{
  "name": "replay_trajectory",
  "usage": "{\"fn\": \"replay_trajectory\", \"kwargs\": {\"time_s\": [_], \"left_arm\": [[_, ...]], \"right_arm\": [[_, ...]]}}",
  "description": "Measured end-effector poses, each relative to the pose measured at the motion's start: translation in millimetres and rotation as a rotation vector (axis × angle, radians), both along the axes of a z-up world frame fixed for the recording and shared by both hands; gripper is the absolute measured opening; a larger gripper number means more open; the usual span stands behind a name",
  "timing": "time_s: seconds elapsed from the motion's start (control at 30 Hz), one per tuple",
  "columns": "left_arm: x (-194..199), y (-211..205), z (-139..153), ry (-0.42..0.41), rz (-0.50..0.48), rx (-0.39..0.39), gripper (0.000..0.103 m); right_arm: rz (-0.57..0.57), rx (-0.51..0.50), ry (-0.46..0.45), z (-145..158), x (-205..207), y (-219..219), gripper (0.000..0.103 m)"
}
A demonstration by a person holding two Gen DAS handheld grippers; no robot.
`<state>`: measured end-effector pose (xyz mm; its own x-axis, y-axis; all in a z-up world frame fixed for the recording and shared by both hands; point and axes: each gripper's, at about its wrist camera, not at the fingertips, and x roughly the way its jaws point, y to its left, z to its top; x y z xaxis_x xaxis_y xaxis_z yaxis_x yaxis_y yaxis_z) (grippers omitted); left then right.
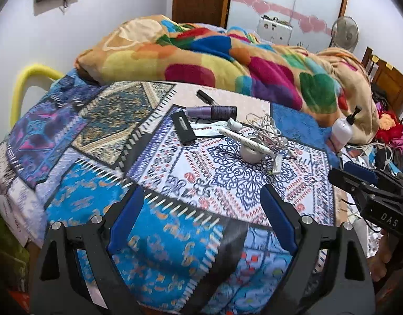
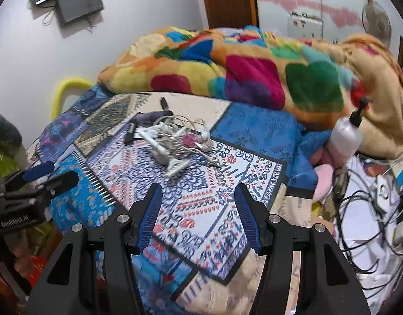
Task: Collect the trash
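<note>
— How are the two tools seen?
— The left hand-held gripper (image 1: 202,199) is held wide apart with nothing between its jaws; the right hand-held gripper (image 2: 197,197) is parted too, nothing gripped.
— And the trash?
— A clutter of white cables (image 2: 180,136), a purple tube (image 1: 210,112) and a wrapper (image 1: 214,127) is seen on the bed's patchwork cover (image 1: 96,197), well ahead of both.

Bare patchwork bedspread (image 1: 175,236) ahead of both hand-held grippers, open for approach. Cluttered mid-bed: tangled cables (image 2: 180,136), purple tube (image 1: 210,112), black case (image 1: 184,128). Bulky blanket (image 1: 227,60) blocking far side. Pump bottle (image 2: 344,136) and loose wires (image 2: 364,210) crowding right edge.
</note>
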<state>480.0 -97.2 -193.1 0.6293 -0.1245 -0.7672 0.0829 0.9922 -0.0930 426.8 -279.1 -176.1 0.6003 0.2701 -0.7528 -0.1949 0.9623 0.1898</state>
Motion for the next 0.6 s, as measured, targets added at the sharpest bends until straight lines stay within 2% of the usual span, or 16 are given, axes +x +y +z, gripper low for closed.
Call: {"fn": "replay_trajectory", "kwargs": {"time_s": [0.23,0.4,0.6], "left_arm": [[36.7,-7.9,-26.3,0.032,-0.006,-0.042,0.087],[71.0,-3.2,-32.5,0.066,0.017,-0.165,0.077],[106.1,-1.5,-40.2,0.113,0.038,-0.352,0.066]], "right_arm": [[0.005,0.114,0.054,-14.8,38.8,-2.2,0.053],[0.013,0.176,0.078,-21.9,58.3,-0.5,0.053],[0.009,0.135,0.076,-31.3,56.0,-0.3,0.053]]}}
